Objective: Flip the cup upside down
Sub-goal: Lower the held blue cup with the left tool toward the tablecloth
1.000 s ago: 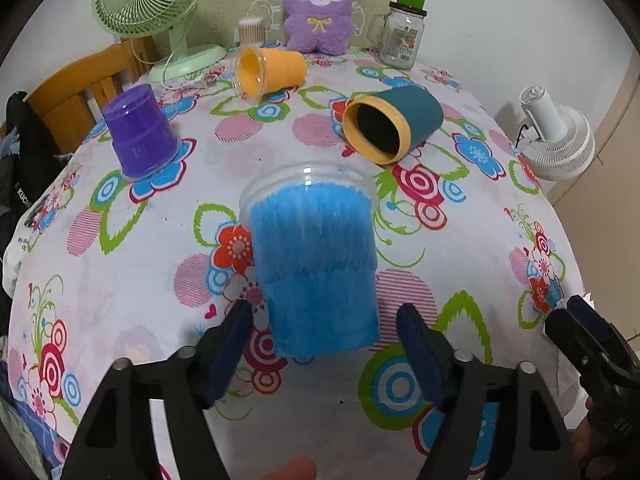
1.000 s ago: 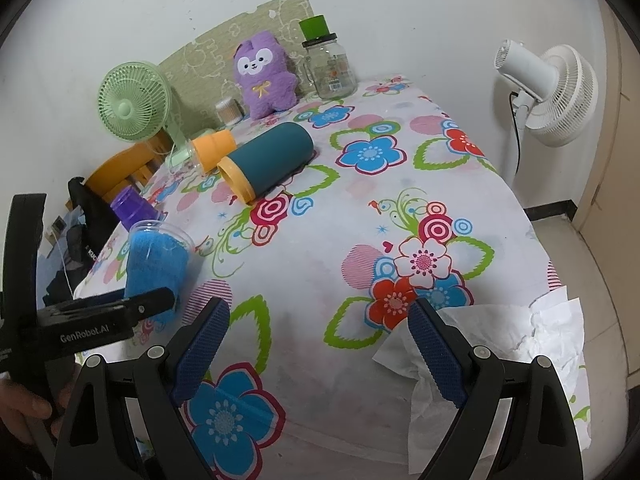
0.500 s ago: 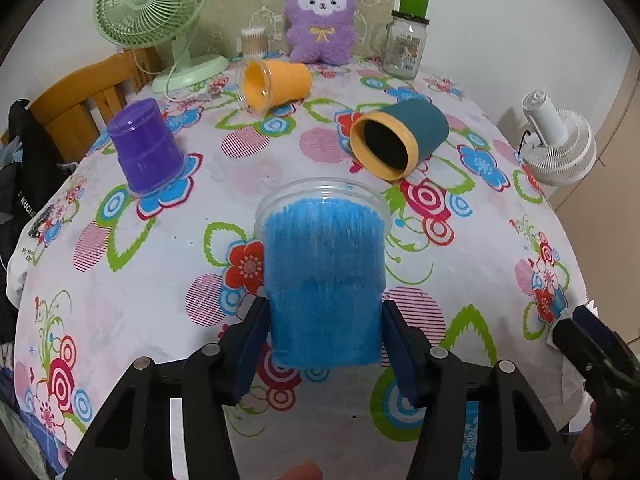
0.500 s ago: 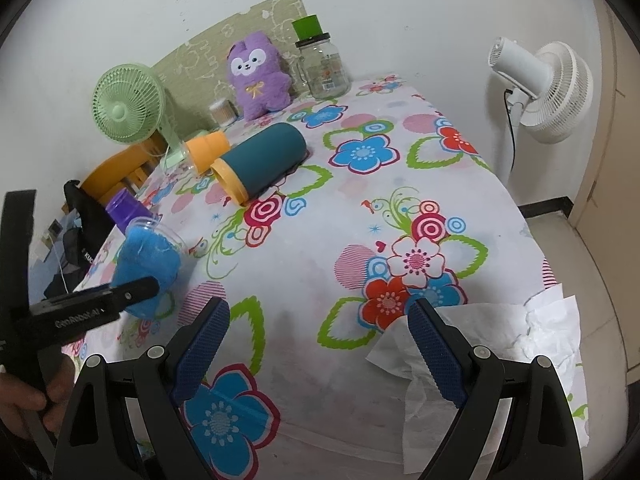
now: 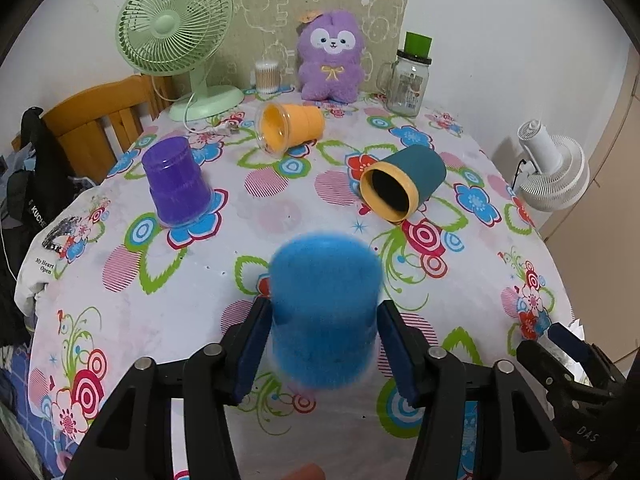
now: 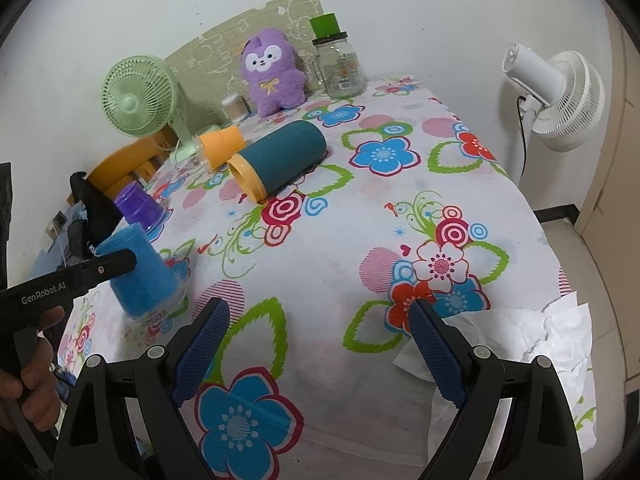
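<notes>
- A second before, the left claw point(image 5: 323, 344) was wide apart with the blue cup point(image 5: 325, 312) standing between its fingers, clear rim up.
- Half a second before, the claw had closed on the sides of the cup.
- Now the cup was turned over in the claw. Its closed blue end pointed up and away, and its open end pointed down.
- In the right wrist view, the blue cup point(image 6: 136, 272) was tipped a bit, with its clear rim low by the table point(image 6: 360, 240). I could not tell if the rim touched the cloth.
- That meant the flip was almost done, I think. The cup only had to be set down flat and let go.
- The left claw was clamped on the cup, one finger on each side.
- The right claw point(image 6: 316, 354) was wide apart and held nothing. It hung over the near edge of the table, well apart from the cup.
- The cup looked fuzzy blue with a clear rim. It was blurry in the left wrist view, so it was likely moving.
- A purple cup point(image 5: 176, 184) sat upside down farther back on the table.
</notes>
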